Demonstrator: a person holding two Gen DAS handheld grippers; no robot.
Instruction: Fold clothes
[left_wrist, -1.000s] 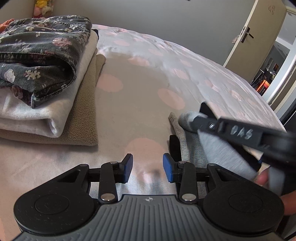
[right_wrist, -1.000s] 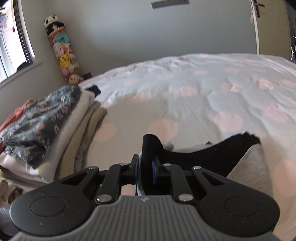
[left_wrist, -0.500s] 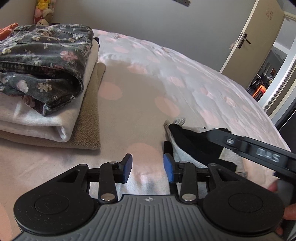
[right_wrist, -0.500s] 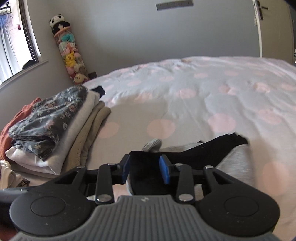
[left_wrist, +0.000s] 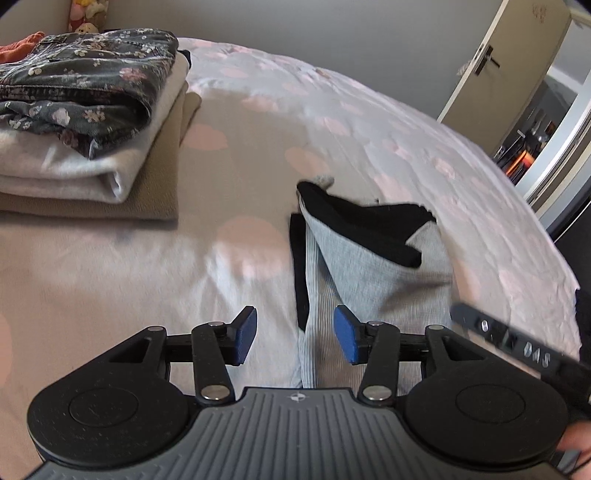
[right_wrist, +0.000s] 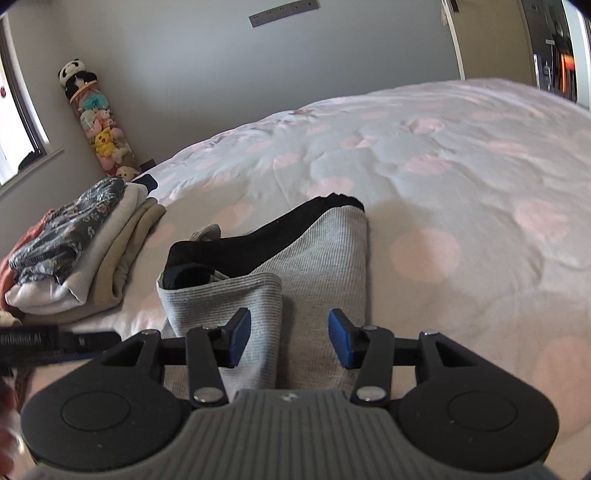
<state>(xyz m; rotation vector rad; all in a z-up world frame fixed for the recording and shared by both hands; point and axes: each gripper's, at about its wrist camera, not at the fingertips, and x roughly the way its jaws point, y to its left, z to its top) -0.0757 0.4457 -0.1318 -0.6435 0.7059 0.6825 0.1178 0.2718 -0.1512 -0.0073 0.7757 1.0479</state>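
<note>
At the far left we have a stack of folded clothes (left_wrist: 85, 122) on the bed (left_wrist: 388, 122): a dark flowered piece on top, a pale grey one under it, and a tan one at the bottom. Our left gripper (left_wrist: 294, 334) hangs low over the spotted bedspread with its blue pads spread wide, and we hold nothing in it. Just to its right lies the grey garment (left_wrist: 354, 258), partly folded, with its black lining showing along the upper fold and a black edge down its left side; its near end reaches under the left gripper's right finger. Further right, our right gripper (right_wrist: 290, 338) is also wide open and empty, poised above the near end of the same garment (right_wrist: 314, 258). In the corner by the window stands a column of soft toys (right_wrist: 98, 122), and at the far right a door (left_wrist: 495, 70) is ajar.
</note>
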